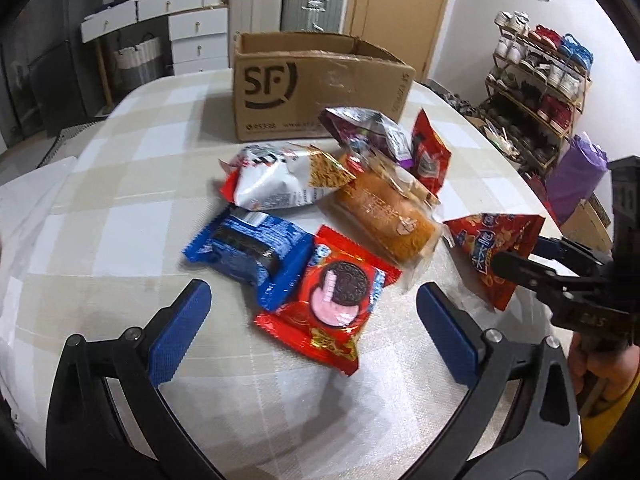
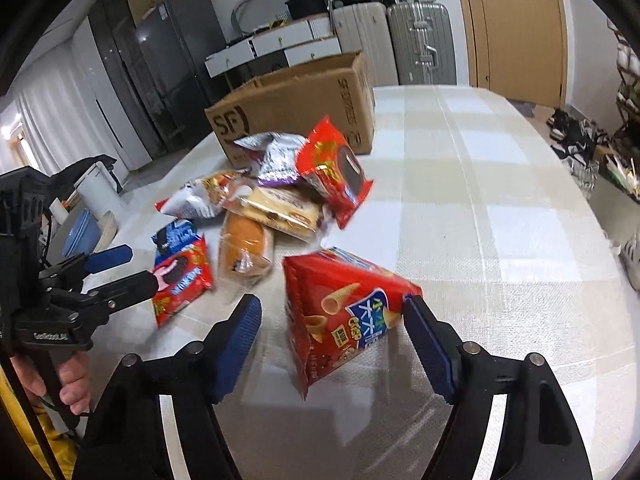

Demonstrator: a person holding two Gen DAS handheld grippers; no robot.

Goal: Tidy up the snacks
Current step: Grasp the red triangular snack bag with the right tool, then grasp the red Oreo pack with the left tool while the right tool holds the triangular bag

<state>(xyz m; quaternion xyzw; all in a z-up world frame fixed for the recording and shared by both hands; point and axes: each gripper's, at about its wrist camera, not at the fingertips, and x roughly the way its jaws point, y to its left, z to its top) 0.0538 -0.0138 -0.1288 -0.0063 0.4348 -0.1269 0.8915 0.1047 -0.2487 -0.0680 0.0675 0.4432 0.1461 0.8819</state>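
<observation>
- Left gripper (image 1: 314, 330): jaws wide, empty, straddling the red Oreo packet (image 1: 334, 298) flat on the table (image 1: 120, 240); positioned for a pinch across its width.
- Right gripper (image 2: 332, 340): jaws part-open around the red crisp bag (image 2: 344, 316); right pad touching, left clear. Not gripped.
- Cardboard box (image 1: 316, 84): open-topped behind the pile, evidently the destination.
</observation>
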